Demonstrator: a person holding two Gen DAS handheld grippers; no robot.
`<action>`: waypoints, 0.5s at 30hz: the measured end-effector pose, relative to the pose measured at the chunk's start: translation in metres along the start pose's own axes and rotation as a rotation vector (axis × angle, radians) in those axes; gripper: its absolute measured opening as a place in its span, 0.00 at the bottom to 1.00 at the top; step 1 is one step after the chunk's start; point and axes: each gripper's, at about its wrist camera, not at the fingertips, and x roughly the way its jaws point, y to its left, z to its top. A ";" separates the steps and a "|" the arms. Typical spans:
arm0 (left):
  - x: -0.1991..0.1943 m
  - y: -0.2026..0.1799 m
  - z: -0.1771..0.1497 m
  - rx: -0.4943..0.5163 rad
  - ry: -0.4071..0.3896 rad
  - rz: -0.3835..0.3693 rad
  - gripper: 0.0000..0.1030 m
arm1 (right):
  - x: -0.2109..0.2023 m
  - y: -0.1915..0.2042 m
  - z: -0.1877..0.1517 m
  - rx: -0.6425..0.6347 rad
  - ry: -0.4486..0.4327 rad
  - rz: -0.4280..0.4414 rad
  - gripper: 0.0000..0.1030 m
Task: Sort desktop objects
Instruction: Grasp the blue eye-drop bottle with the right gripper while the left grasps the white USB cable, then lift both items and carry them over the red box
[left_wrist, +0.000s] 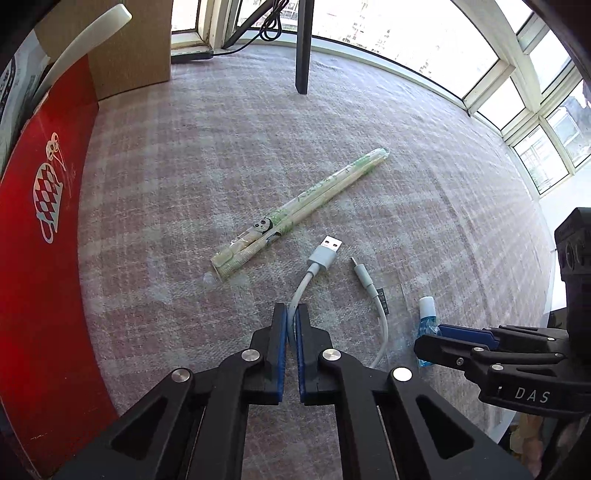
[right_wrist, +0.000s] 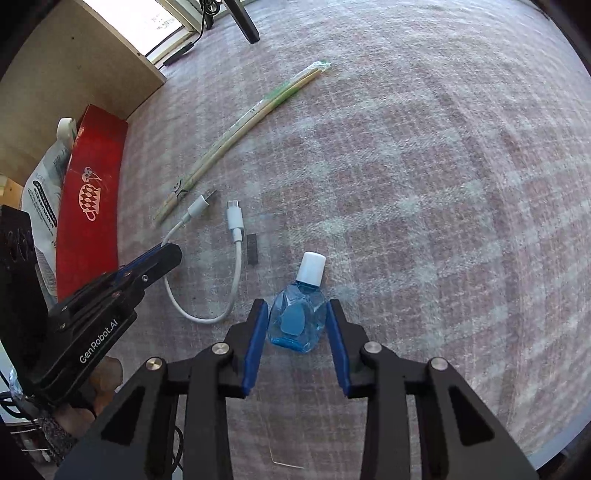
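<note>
My left gripper (left_wrist: 291, 325) is pinched tight on the white USB cable (left_wrist: 301, 291), near its big plug. My right gripper (right_wrist: 296, 325) stands wide, its blue pads (right_wrist: 255, 339) on either side of the small blue bottle (right_wrist: 297, 317), which lies on the checked cloth (right_wrist: 424, 184) with its white cap pointing far. Farther off to the left lie wrapped chopsticks (left_wrist: 295, 210), and at the far left a red box (right_wrist: 90, 199).

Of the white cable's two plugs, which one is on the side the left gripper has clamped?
The wide USB-A plug with the exposed metal end. The left gripper is shut on the short white cable just behind it; the slimmer plug lies free nearer the small blue bottle.
</note>
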 end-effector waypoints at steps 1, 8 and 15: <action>-0.003 -0.001 0.000 0.003 -0.005 0.001 0.04 | -0.002 -0.002 -0.001 0.005 -0.002 0.010 0.31; -0.029 -0.005 -0.001 0.021 -0.054 0.002 0.04 | -0.024 -0.012 -0.005 0.020 -0.041 0.065 0.31; -0.056 -0.014 0.001 0.040 -0.114 0.009 0.03 | -0.061 -0.005 -0.003 0.019 -0.114 0.127 0.31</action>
